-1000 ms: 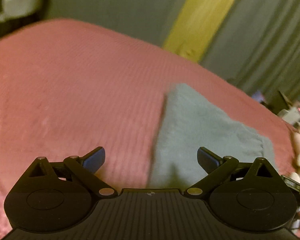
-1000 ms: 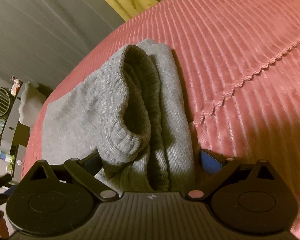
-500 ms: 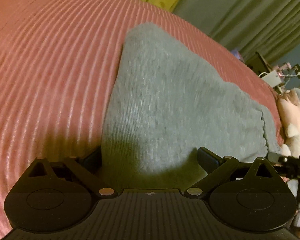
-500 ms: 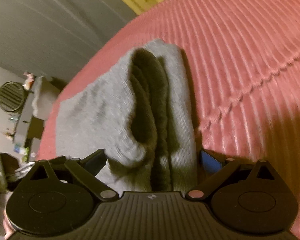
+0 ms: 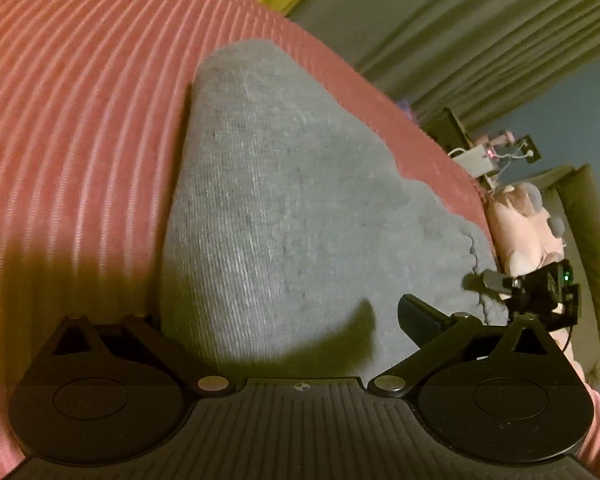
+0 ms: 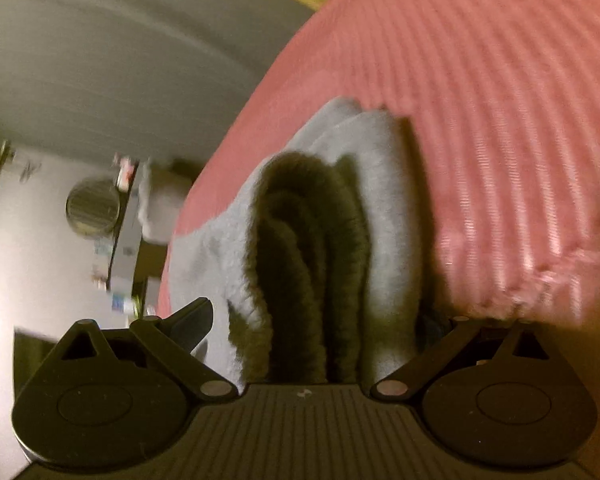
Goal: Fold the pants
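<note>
Two grippers straddle the pants (image 5: 300,208) on the bedspread (image 5: 80,120): left gripper (image 5: 300,320) wide around the near edge, right gripper (image 6: 316,320) wide around the bunched waistband. Long axis runs away from both; left corner nearer left gripper.

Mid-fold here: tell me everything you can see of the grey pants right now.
The grey pants are a soft ribbed knit, folded into a flat wedge on the pink ribbed bedspread. The right wrist view shows their thick end as stacked layers with dark gaps between. Both tongs are wide open and straddle the cloth: the left tongs at one end, the right tongs at the layered end. Neither is pinching it. Cuffs and waistband cannot be told apart.
</note>
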Motion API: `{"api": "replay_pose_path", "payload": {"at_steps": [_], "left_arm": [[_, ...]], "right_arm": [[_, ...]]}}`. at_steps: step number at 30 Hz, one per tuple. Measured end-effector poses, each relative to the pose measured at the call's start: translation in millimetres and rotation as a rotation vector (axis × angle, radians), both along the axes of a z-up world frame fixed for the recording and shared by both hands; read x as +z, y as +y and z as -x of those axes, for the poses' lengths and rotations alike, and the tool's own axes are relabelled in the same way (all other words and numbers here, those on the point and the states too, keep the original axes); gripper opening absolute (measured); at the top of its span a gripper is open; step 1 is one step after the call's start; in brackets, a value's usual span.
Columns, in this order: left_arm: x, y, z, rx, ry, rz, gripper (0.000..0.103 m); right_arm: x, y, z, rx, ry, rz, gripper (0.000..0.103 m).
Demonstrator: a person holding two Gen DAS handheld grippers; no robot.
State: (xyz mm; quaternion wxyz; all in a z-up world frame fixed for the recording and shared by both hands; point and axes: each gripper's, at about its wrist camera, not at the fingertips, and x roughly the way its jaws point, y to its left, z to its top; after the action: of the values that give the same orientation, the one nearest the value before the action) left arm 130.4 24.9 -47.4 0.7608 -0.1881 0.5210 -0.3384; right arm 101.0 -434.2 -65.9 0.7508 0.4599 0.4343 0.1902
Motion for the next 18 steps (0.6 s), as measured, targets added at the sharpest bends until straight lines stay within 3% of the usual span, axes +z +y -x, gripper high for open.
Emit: {"api": "replay_pose_path", "payload": {"at_steps": [5, 9, 10, 11, 12, 13, 14, 18], "left_arm": [[0.8, -19.8, -6.8, -0.035, -0.02, -0.044, 0.103], [3.6, -31.5, -5.1, -0.016, -0.045, -0.063, 0.103], [4.5, -33.0, -3.2, -0.01, -0.056, -0.069, 0.1], [6.6, -35.5, -0.6, -0.001, -0.073, -0.086, 0.084], [9.1, -34.6, 1.6, 0.012, -0.092, -0.124, 0.075], [11.9, -33.8, 3.2, 0.018, -0.1, -0.138, 0.067], [13.0, -32.8, 3.4, 0.018, -0.095, -0.118, 0.06], [9.1, -33.9, 0.1, -0.004, -0.08, -0.107, 0.062]], "right_arm": [[-4.9, -1.2, 4.1, -0.002, -0.02, -0.04, 0.099], [2.6, 10.5, 9.7, 0.004, -0.052, 0.072, 0.099], [6.2, 16.2, 11.2, 0.006, -0.061, 0.105, 0.099], [8.9, 20.4, 13.7, 0.012, -0.075, 0.133, 0.097], [12.1, 22.4, 16.6, 0.021, -0.087, 0.161, 0.094], [14.6, 22.9, 18.1, 0.027, -0.088, 0.188, 0.074], [13.9, 20.6, 19.7, 0.026, -0.079, 0.18, 0.066], [14.7, 20.0, 21.9, 0.011, -0.063, 0.145, 0.066]]}}
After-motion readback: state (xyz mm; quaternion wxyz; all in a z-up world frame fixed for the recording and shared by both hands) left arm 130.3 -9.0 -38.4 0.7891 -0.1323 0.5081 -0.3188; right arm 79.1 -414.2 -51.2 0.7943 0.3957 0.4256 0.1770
